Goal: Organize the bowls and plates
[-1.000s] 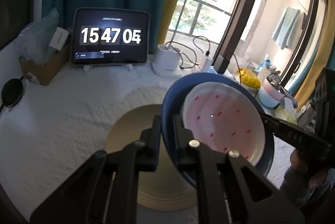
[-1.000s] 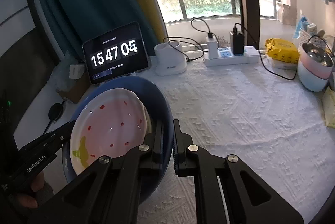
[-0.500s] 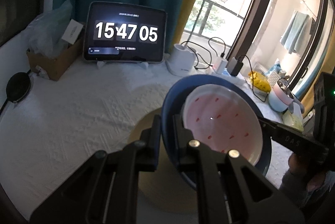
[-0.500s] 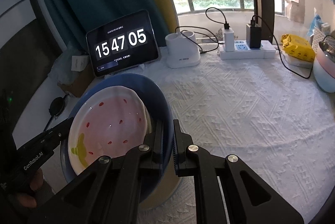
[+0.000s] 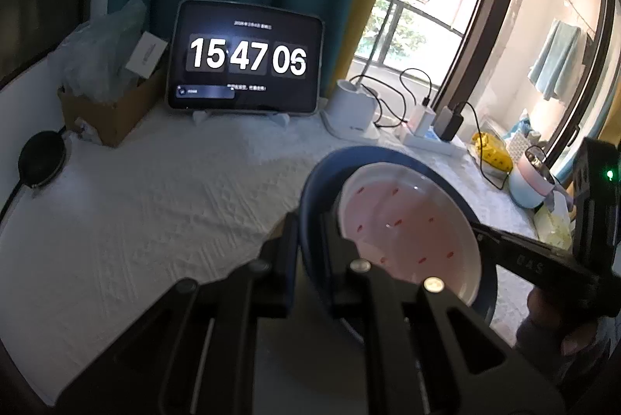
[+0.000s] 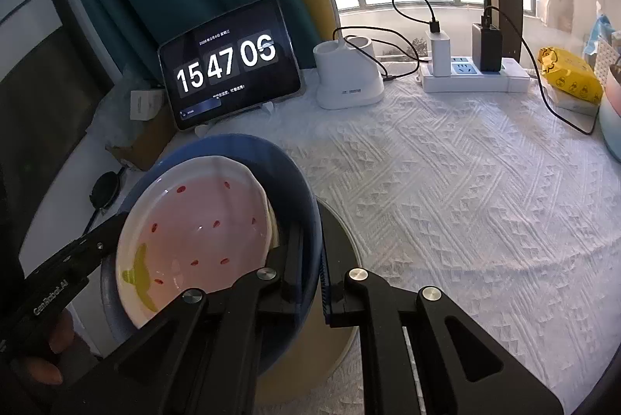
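A blue bowl (image 5: 322,178) (image 6: 287,178) holds a pink-and-white strawberry bowl (image 5: 403,221) (image 6: 202,221) inside it. My left gripper (image 5: 308,240) is shut on the blue bowl's left rim. My right gripper (image 6: 312,259) is shut on its right rim. Both hold the stack above a beige plate (image 6: 341,279) that lies on the white tablecloth. In the left wrist view the plate is almost hidden behind my fingers. Each gripper shows in the other's view, at opposite sides of the bowl.
A tablet clock (image 6: 229,65) stands at the back. Beside it are a white lamp base (image 6: 349,81), a power strip (image 6: 473,77) with cables, a yellow packet (image 6: 570,73), a cardboard box (image 5: 104,112) and a black disc (image 5: 40,158). A pink-and-blue pot (image 5: 531,182) stands at the right.
Both grippers have carried the stacked bowls lower and nearer, over the beige plate. More of the plate is now covered. The grip on both rims is unchanged.
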A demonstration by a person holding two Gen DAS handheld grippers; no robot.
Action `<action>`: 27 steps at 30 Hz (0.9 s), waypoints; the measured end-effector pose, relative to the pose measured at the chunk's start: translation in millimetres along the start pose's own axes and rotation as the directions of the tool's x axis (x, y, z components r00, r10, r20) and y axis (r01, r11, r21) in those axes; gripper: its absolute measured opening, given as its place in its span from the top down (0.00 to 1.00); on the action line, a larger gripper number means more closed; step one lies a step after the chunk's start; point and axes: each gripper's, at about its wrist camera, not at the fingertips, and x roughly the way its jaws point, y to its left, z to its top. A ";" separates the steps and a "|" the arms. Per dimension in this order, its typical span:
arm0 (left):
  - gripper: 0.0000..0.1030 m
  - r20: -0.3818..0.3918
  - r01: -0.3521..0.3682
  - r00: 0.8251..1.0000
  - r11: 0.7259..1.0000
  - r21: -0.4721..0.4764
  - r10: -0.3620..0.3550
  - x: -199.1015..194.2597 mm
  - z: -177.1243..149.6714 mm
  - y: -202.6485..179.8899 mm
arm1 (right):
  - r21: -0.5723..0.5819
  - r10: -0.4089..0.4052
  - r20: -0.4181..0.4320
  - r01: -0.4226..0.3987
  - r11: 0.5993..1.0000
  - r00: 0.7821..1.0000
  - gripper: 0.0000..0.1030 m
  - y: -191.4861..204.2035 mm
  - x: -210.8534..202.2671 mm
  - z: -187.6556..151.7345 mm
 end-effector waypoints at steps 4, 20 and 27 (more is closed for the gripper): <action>0.91 -0.011 -0.010 1.000 1.000 0.003 0.010 4.2 -0.6 1.7 | -0.003 -0.004 0.003 0.004 1.000 1.000 0.90 0.3 2.8 0.5; 0.87 0.016 -0.047 0.999 0.998 0.038 0.046 4.9 -3.3 -0.6 | -0.008 -0.016 0.006 0.016 1.000 1.000 0.89 -0.7 4.0 2.1; 0.87 0.038 -0.087 0.996 0.995 0.055 0.085 4.4 -4.2 -5.2 | 0.016 -0.024 -0.001 0.024 1.000 1.000 0.79 -5.6 5.1 2.9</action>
